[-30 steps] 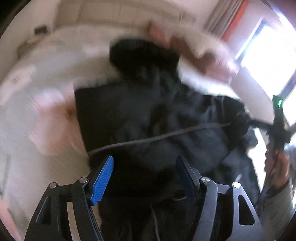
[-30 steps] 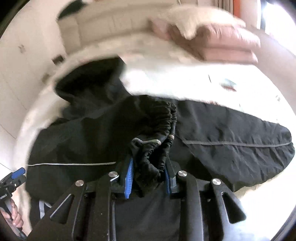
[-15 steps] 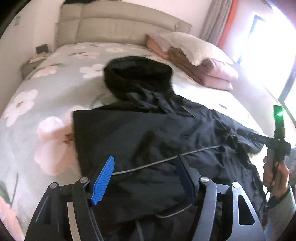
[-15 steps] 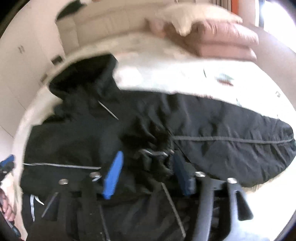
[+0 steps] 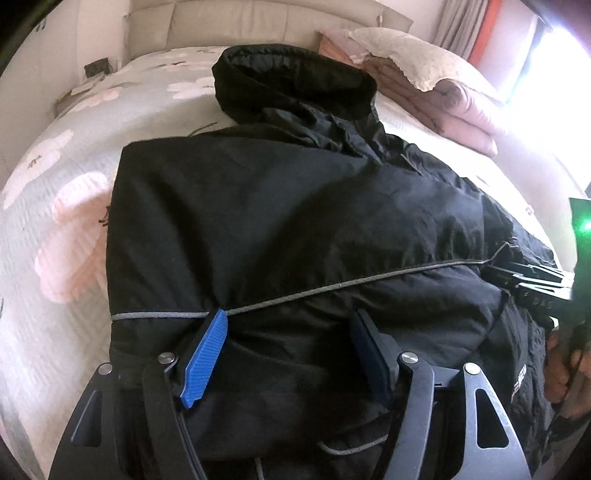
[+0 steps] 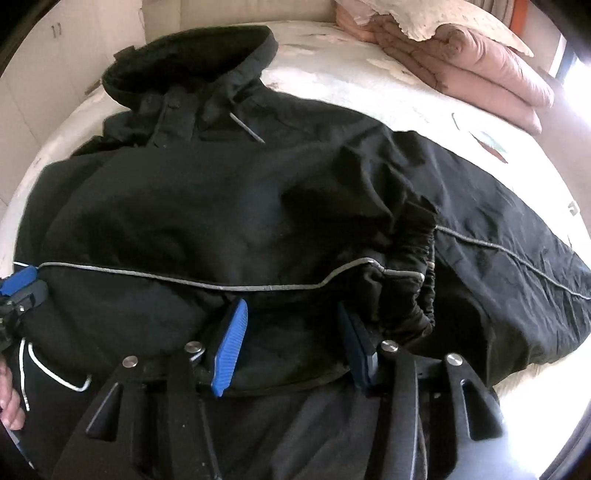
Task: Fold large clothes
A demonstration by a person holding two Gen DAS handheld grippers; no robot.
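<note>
A large black hooded jacket (image 5: pixel 295 206) lies spread on the bed, hood (image 5: pixel 291 77) toward the headboard; it also shows in the right wrist view (image 6: pixel 229 206). One sleeve is folded across the body, its grey piping (image 6: pixel 207 282) running sideways and its elastic cuff (image 6: pixel 421 266) bunched near the middle. The other sleeve (image 6: pixel 517 251) stretches out to the right. My left gripper (image 5: pixel 288 328) is open and empty, low over the folded sleeve. My right gripper (image 6: pixel 291 325) is open and empty, just left of the cuff. Each gripper shows at the edge of the other's view.
The bed has a grey floral cover (image 5: pixel 66 206) and a beige headboard (image 5: pixel 258 22). Folded pink quilts and a cream pillow (image 5: pixel 443 81) are stacked at the far right, by a bright window (image 5: pixel 554 55). White wardrobe doors (image 6: pixel 48 74) stand at left.
My right gripper opened and let go of the sleeve cuff, which now lies on the jacket body. Both grippers dropped lower over the jacket. The left gripper stayed open.
</note>
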